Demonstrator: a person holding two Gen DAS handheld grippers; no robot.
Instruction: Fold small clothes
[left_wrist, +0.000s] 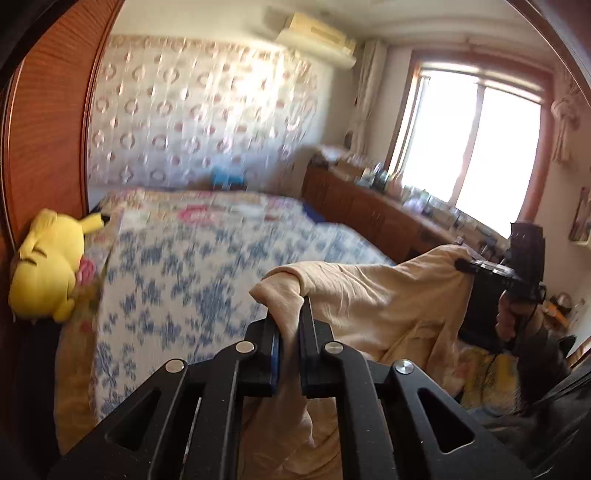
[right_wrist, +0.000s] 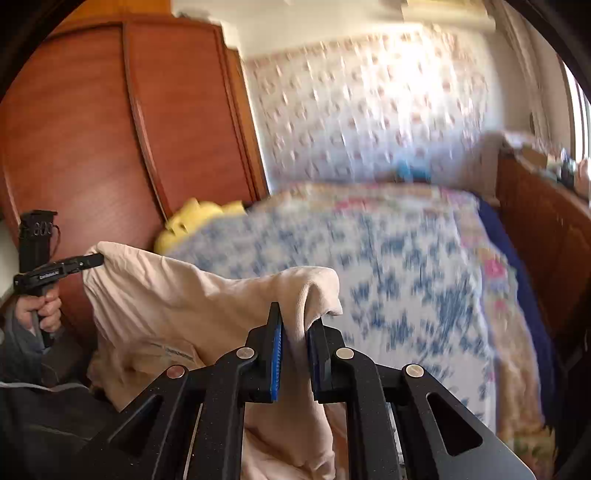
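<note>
A cream-coloured garment hangs in the air above a bed, stretched between two hand-held grippers. Nearest the left wrist camera, the left hand-held gripper is clamped on a bunched edge of the cloth, its blue-padded fingers drawn almost together with only the fabric between them; a fold spills over the fingertips and the rest drops below the jaws. In the right wrist view, the right hand-held gripper pinches another gathered edge of the same garment in the same way, fingers narrowed onto the ribbed cloth, which drapes over the tips and hangs down between the linkage arms. Each camera catches the opposite tool at the far end of the garment: the right hand-held gripper bites the cloth's upper corner at the right of the left view, a hand wrapped around its grip, and the left hand-held gripper does likewise at the left of the right view. The top edge sags between the two grips. Beyond lies the bed under a blue-and-white floral quilt, blurred. A yellow plush toy rests at the bed's left edge against a wooden wardrobe. Farther back, a patterned wall covering, a low wooden cabinet and a bright window.
</note>
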